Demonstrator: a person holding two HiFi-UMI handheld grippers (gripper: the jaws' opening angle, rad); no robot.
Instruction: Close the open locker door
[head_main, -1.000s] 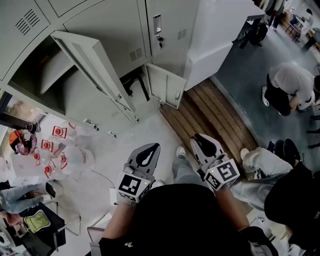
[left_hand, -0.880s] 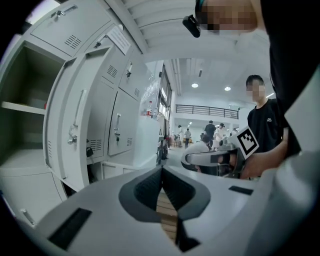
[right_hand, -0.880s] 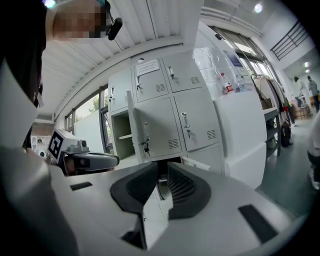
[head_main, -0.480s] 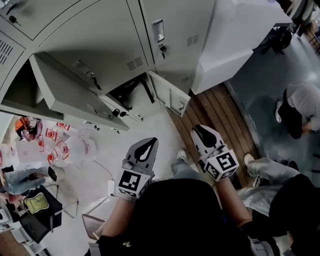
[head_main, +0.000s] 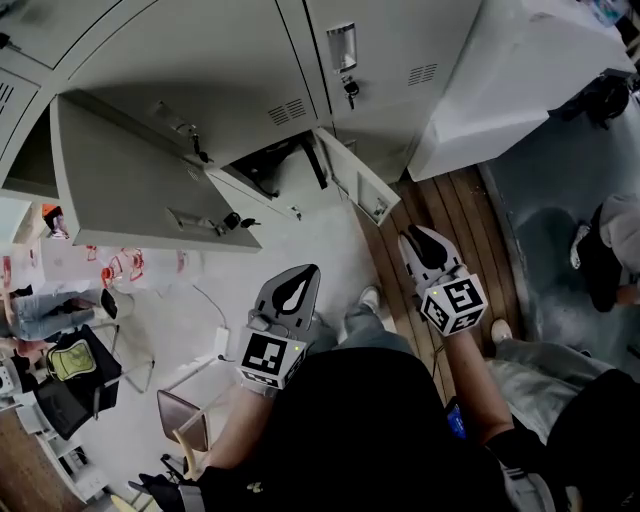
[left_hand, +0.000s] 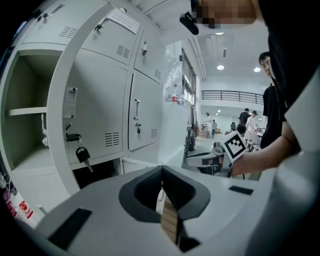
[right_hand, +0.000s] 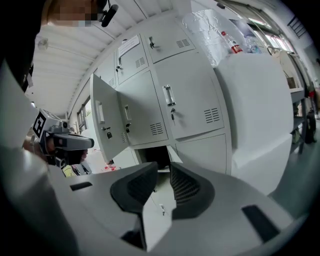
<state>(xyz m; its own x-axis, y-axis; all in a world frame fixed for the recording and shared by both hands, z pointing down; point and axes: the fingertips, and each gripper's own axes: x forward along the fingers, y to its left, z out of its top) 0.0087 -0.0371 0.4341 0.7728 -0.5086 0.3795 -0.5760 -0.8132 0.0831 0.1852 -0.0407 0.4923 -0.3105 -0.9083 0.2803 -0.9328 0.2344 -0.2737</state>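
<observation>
A bank of grey lockers fills the top of the head view. One large locker door (head_main: 130, 190) stands swung out at the left, keys hanging from its lock. Below it a small lower door (head_main: 360, 185) also hangs open beside a dark compartment (head_main: 280, 165). My left gripper (head_main: 297, 285) is held low in front of the body, well short of the lockers, shut and empty. My right gripper (head_main: 425, 245) is beside it, its jaws a narrow gap apart, holding nothing. The right gripper view shows the right gripper (right_hand: 164, 167) facing the large door (right_hand: 105, 125). In the left gripper view the left gripper (left_hand: 161, 170) points at the lockers.
A wooden floor strip (head_main: 440, 230) runs along the locker base. A white cabinet (head_main: 520, 90) stands at the right. Bags and a chair (head_main: 70, 370) sit at the lower left near red packets (head_main: 120, 268). A person crouches at the far right (head_main: 610, 240).
The head view has shifted nearer the lockers, and the large door now shows its broad face instead of its edge. Both grippers stay low in front of the body.
</observation>
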